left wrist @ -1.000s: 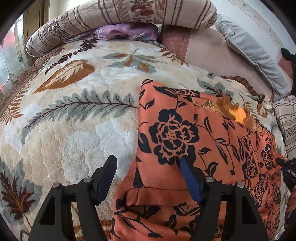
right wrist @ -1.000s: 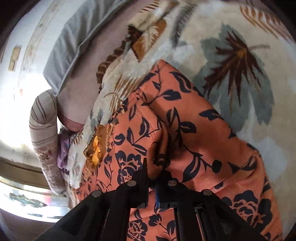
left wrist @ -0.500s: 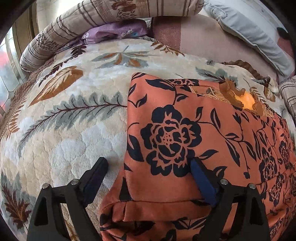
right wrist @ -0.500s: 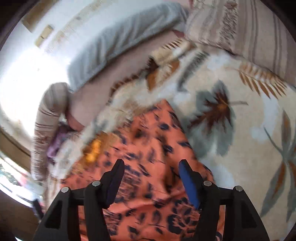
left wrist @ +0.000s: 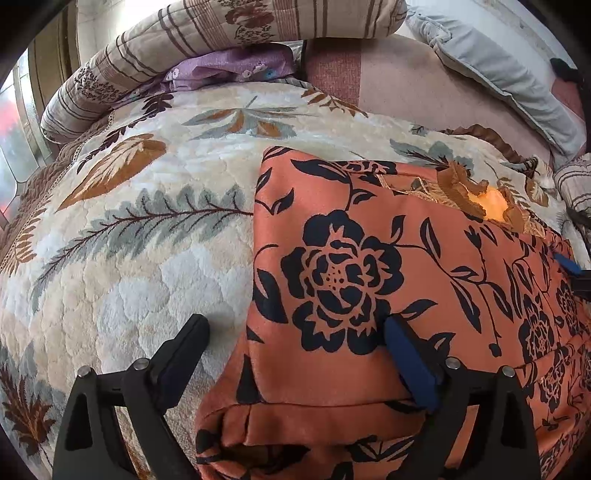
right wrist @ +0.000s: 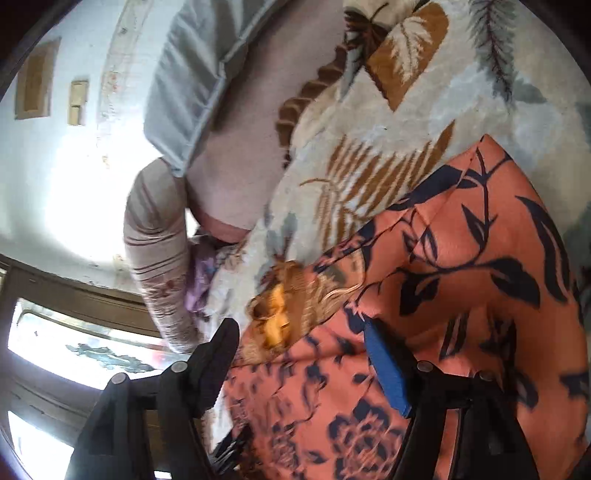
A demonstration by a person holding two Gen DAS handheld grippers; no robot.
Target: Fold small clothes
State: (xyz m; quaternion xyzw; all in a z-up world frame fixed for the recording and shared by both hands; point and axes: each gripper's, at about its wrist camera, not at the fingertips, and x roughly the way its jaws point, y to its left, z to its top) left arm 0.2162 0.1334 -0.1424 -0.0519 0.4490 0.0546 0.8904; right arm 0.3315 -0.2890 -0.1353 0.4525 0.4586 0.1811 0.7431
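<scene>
An orange garment with a dark floral print (left wrist: 369, 266) lies folded on a cream leaf-patterned blanket (left wrist: 147, 240). A ruffled yellow-brown trim (left wrist: 484, 199) shows at its far right. My left gripper (left wrist: 295, 332) is open and empty over the garment's near left edge. My right gripper (right wrist: 299, 339) is open and empty above the trim (right wrist: 277, 321), over the garment (right wrist: 480, 266). The right gripper's blue pad (left wrist: 569, 262) shows at the right edge of the left wrist view.
A striped bolster (left wrist: 229, 33) and purple cloth (left wrist: 236, 66) lie at the bed's far end. A grey pillow (left wrist: 491, 70) and pink sheet (left wrist: 399, 81) are at the back right. A window (right wrist: 74, 354) and white wall (right wrist: 74, 184) show in the right wrist view.
My right gripper let go of the garment, opened and swung over the trim end. My left gripper stayed open and shifted slightly over the garment's left edge.
</scene>
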